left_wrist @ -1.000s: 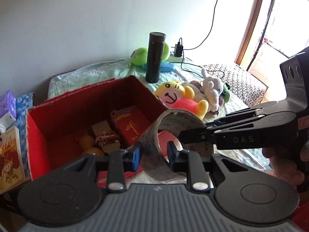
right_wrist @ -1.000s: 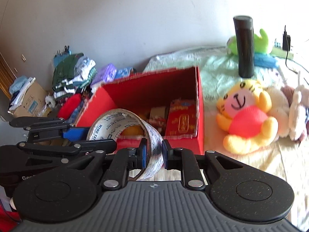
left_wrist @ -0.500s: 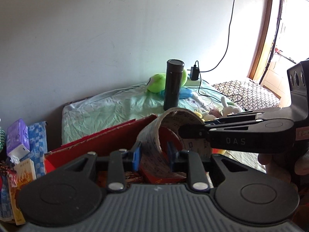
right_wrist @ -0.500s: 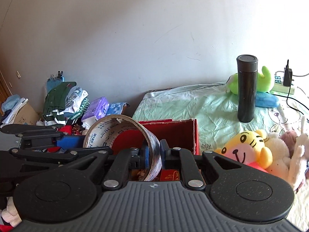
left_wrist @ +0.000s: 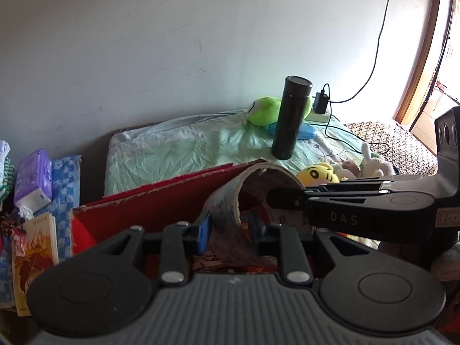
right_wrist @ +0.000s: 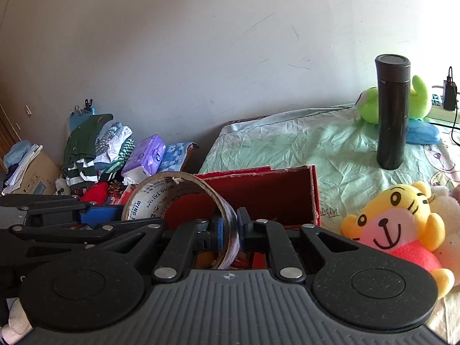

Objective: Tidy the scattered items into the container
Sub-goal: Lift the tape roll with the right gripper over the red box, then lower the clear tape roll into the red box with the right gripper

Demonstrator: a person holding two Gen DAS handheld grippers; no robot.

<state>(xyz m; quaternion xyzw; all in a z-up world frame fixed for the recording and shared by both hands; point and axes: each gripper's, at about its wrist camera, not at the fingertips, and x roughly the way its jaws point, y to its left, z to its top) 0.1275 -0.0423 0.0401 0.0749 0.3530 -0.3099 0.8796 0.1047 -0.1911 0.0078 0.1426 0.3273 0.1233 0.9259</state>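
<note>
Together, my two grippers pinch one tape roll [right_wrist: 161,195] above the red box [right_wrist: 267,192]. My left gripper [left_wrist: 228,231] is clamped across the roll's left wall, its blue pad [left_wrist: 203,234] outside; my right gripper [right_wrist: 230,230] squeezes the right wall. Beyond, a black flask [right_wrist: 391,115] stands on the green sheet [right_wrist: 302,149], a yellow plush toy [right_wrist: 399,224] rightmost.

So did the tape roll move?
Yes. The tape roll, earlier in front of the red box, now sits against its far rim, nearer the black bottle.
</note>
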